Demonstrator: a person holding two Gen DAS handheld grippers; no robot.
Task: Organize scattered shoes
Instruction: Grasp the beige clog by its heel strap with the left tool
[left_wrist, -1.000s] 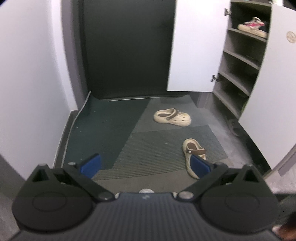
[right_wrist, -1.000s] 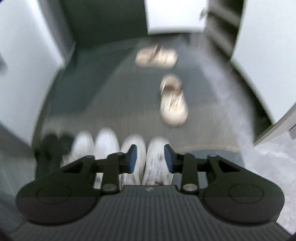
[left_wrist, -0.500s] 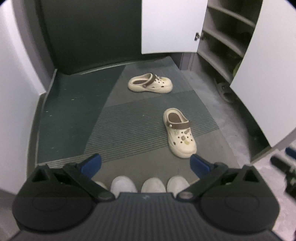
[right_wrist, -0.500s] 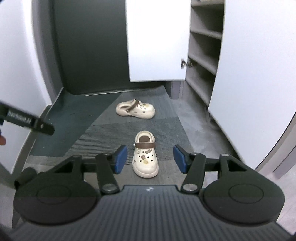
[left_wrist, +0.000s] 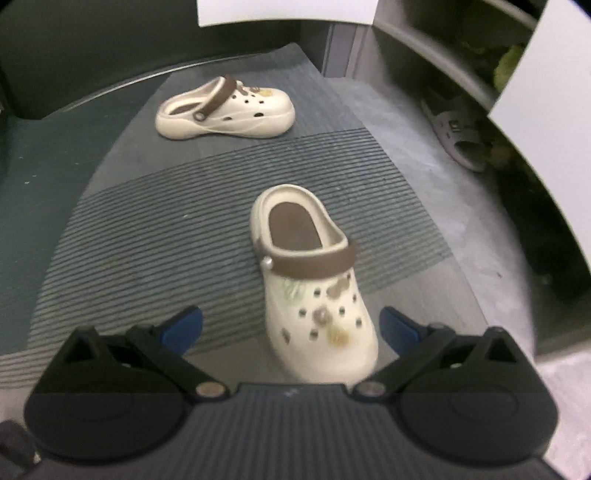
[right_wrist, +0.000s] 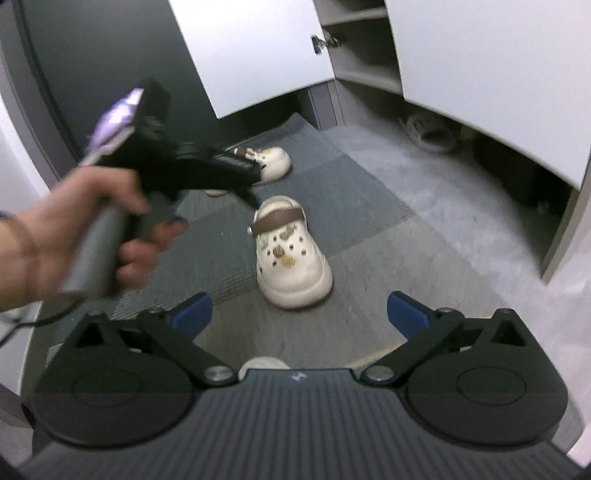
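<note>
A cream clog with a brown strap (left_wrist: 314, 284) lies on the ribbed floor mat (left_wrist: 155, 236), toe toward me; it also shows in the right wrist view (right_wrist: 290, 254). Its mate (left_wrist: 225, 109) lies on its side farther back, partly hidden by the left gripper in the right wrist view (right_wrist: 271, 160). My left gripper (left_wrist: 291, 325) is open, its blue pads either side of the near clog's toe, not touching. My right gripper (right_wrist: 299, 312) is open and empty, just short of the same clog. The hand holding the left gripper (right_wrist: 207, 170) shows above the clogs.
An open shoe cabinet with grey shelves (left_wrist: 443, 48) and white doors (right_wrist: 480, 74) stands at the right. A grey sandal (left_wrist: 454, 129) lies on the floor at its base. A dark door (right_wrist: 103, 66) closes the back. A white shoe toe (right_wrist: 264, 363) peeks by the right gripper's body.
Both grippers have moved forward and down toward the near clog. The right gripper has opened wider. The left gripper and its hand have entered the right wrist view.
</note>
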